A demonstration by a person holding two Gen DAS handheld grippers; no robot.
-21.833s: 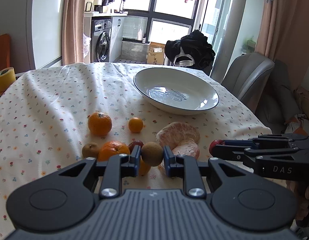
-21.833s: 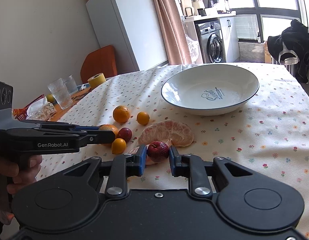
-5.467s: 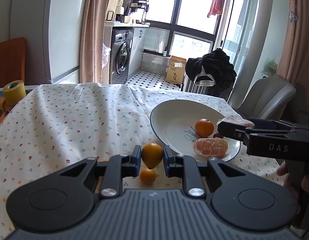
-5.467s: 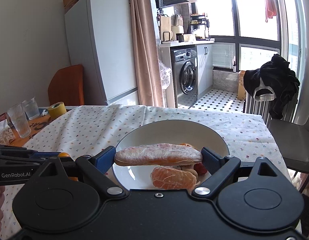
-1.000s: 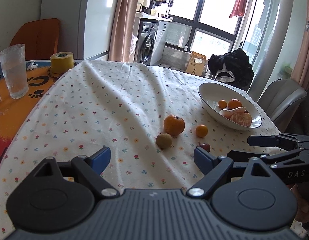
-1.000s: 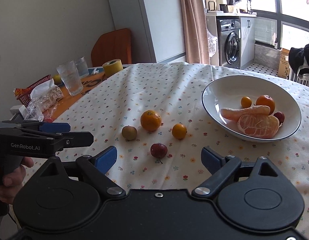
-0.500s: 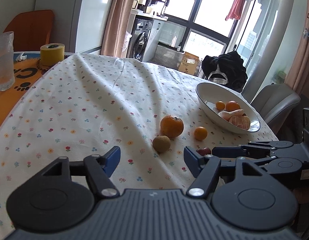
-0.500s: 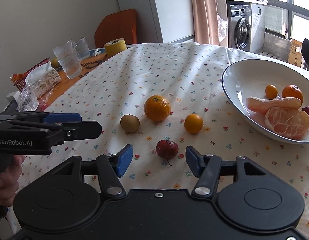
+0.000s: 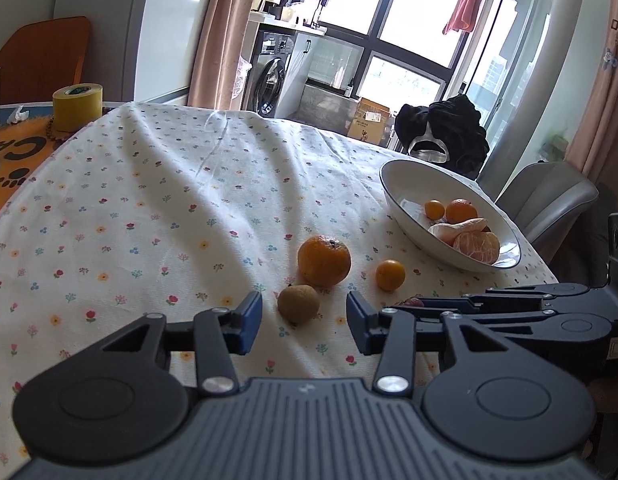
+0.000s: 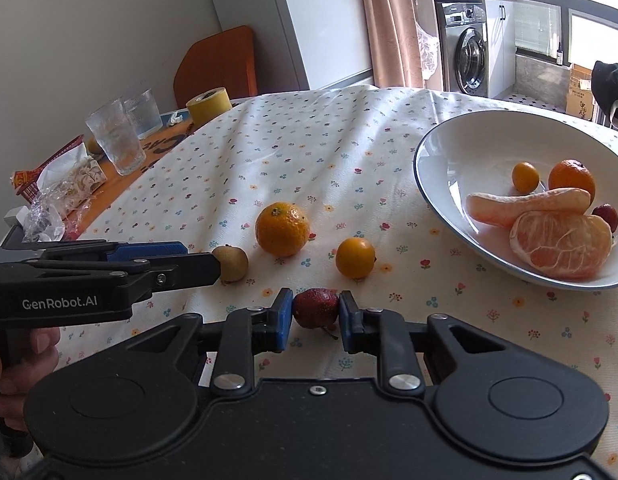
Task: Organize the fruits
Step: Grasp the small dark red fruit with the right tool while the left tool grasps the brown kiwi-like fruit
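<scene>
Right gripper (image 10: 312, 314) pinched on small dark-red wrinkled fruit (image 10: 316, 307), low over floral tablecloth (image 10: 309, 152). Left gripper (image 9: 304, 320) wide open around brown round fruit (image 9: 298, 303), empty. Could easily squash or roll away before reaching white bowl (image 10: 441, 160).

Both wrist views look forward, low and near over the table (image 9: 157, 184); both share the bowl (image 9: 393, 184) (image 10: 441, 148) and loose fruits.

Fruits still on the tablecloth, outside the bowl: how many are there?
4: a big orange, a small orange, a brown fruit by the left claw, a red fruit between the right claw tips.
</scene>
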